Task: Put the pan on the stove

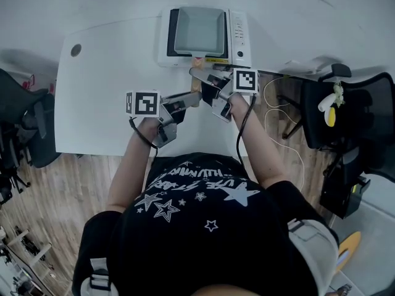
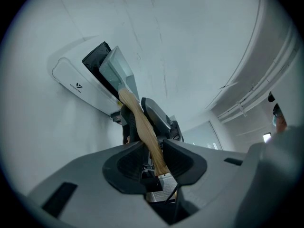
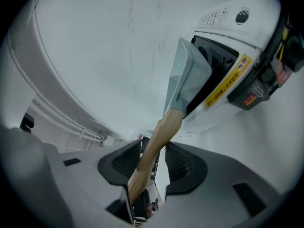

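A square pale-green pan (image 1: 197,29) sits on the white stove (image 1: 239,39) at the table's far side. Its wooden handle (image 1: 197,60) points toward me. My left gripper (image 1: 190,98) is shut on the handle's near end; the left gripper view has the pads pressed on the wood (image 2: 151,146), with the pan (image 2: 116,65) and stove (image 2: 76,82) beyond. My right gripper (image 1: 202,80) reaches across the handle closer to the pan. In the right gripper view the handle (image 3: 154,146) runs slantwise between the jaws (image 3: 153,158), against one pad with a small gap at the other, below the pan (image 3: 187,77).
The white table (image 1: 105,91) has a round cable hole (image 1: 76,50) at its far left. A black office chair (image 1: 352,116) with a yellow-white object stands to the right, beside a white cable (image 1: 278,103) on the wooden floor. Another dark chair (image 1: 24,122) stands at left.
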Tool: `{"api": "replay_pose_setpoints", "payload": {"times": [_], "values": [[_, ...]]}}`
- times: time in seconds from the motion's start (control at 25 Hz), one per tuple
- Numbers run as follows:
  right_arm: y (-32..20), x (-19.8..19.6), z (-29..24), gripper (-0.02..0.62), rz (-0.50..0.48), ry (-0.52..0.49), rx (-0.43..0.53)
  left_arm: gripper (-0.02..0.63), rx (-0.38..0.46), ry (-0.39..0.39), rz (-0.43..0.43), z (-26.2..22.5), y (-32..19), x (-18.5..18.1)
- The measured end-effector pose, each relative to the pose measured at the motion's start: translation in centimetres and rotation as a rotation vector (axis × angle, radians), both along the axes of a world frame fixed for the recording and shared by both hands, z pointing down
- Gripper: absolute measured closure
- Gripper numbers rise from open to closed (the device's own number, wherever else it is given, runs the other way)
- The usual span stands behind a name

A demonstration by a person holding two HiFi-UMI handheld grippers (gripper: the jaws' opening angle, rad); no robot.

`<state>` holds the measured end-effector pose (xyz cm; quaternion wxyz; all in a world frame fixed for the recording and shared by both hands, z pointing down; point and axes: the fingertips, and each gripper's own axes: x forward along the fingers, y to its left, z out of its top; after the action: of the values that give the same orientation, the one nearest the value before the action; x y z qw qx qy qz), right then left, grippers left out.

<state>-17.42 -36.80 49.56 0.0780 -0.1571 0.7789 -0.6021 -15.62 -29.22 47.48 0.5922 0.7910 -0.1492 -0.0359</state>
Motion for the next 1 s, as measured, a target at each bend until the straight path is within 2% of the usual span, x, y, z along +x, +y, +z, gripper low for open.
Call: {"api": "replay_pose_setpoints", "payload": {"times": [0.4,1.0], "values": [[-0.3,0.1,0.5,0.437,-0.019,0.019,0.034,0.483,0.007,-0.017,0.012,0.6,-0.1,0.3],[-0.4,0.0,2.2,0.443,-0.066,0.062,0.008,0.488,-0.010,-0.061,-0.017,2.5,-0.2,0.2]]}}
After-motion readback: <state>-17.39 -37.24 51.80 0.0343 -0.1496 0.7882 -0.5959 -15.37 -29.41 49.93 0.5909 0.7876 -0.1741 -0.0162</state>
